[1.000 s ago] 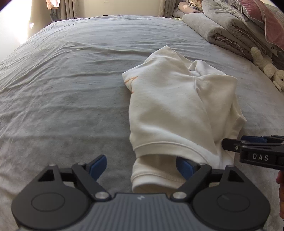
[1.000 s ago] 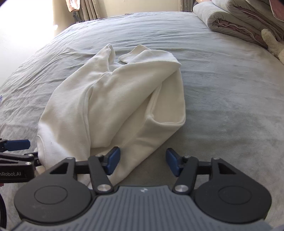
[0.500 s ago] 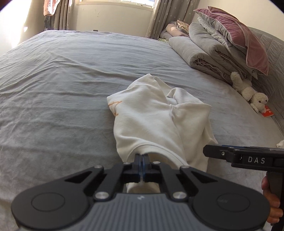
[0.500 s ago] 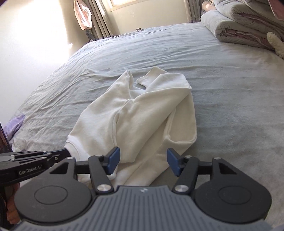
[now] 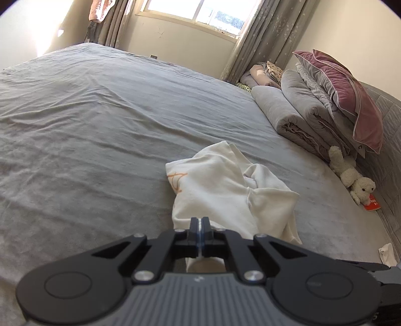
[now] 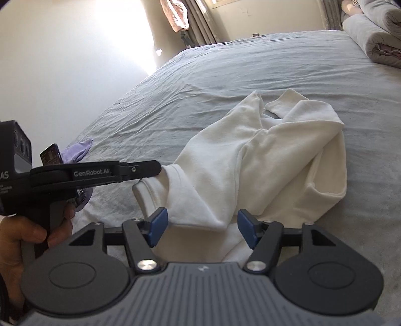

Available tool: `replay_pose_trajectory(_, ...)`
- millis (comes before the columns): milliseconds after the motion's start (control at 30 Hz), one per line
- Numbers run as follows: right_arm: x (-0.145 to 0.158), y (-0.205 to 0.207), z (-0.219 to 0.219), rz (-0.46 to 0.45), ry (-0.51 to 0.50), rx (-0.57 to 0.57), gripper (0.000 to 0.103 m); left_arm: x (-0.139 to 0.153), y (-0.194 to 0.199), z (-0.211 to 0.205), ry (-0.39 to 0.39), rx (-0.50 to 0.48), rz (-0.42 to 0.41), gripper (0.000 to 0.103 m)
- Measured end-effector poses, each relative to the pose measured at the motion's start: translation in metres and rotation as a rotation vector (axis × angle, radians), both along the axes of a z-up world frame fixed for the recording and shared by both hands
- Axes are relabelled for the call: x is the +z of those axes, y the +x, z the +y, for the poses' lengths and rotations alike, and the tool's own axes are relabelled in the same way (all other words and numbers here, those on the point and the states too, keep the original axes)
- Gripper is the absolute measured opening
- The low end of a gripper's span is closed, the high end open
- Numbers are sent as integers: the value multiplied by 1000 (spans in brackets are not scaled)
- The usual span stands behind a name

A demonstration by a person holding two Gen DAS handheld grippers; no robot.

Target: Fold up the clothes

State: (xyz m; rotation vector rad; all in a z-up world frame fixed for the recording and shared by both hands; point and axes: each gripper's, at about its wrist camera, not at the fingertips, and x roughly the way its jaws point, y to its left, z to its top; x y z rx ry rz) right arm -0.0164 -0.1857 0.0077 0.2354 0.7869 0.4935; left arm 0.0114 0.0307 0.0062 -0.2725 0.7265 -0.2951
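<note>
While I watch both wrist feeds, this is what I have:

Left jaws: pressed together on the near hem of the white garment (image 5: 225, 190); my left gripper (image 5: 199, 233) pinches that edge at lower centre of its own view, and cloth shows below the fingers too.
Left gripper from the other side: in the right wrist view my left gripper (image 6: 156, 170) reaches in from the left edge, its tip on the hem's corner, which stands lifted off the bed; my hand (image 6: 22, 240) grips the handle at lower left.
Right jaws: spread and opening, blue pads (image 6: 158, 225) either side of a fold of the hem; my right gripper (image 6: 200, 229) does not press on it, the cloth lies between the pads.
Garment: crumpled, cream-white, orange mark on its left part in the left wrist view; it lies mid-frame on the grey bed sheet (image 5: 87, 130) and trails away from both grippers.
Purple cloth (image 6: 79, 150): left of the garment, behind the left gripper, at the bed's edge.
Bedding: rolled grey duvets (image 5: 295, 115) with a maroon pillow (image 5: 351, 100) on top, upper right.
Plush toy (image 5: 351, 175): at the right edge, below the duvets.
Window (image 5: 195, 15): top centre, curtains beside it.
</note>
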Motion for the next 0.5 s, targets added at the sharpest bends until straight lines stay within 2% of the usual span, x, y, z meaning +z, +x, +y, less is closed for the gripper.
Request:
replay_pose_trajectory(100, 3, -7, 10, -52, -24, 58, 70, 0, 1, 2, -17, -6, 12, 1)
replay_pose_trajectory(233, -2, -11, 24, -128, -151, 58, 70, 0, -2, 0, -17, -44, 16, 1)
replay_pose_trajectory(300, -6, -9, 29, -155, -210, 56, 56, 0, -3, -3, -7, -64, 17, 2)
replay_pose_trajectory(333, -8, -7, 27, -151, -224, 55, 34, -1, -4, -4, -4, -74, 22, 2)
replay_pose_trajectory(367, -10, -4, 24, -139, -221, 41, 26, -1, -5, -5, 0, -84, 27, 3)
replay_pose_trajectory(433, -11, 0, 16, -133, -216, -1, 21, -3, -7, -7, 5, -110, 38, 13)
replay_pose_trajectory(500, -9, 4, 7, -140, -209, -51, 19, -5, -11, -13, 25, -156, 44, 56)
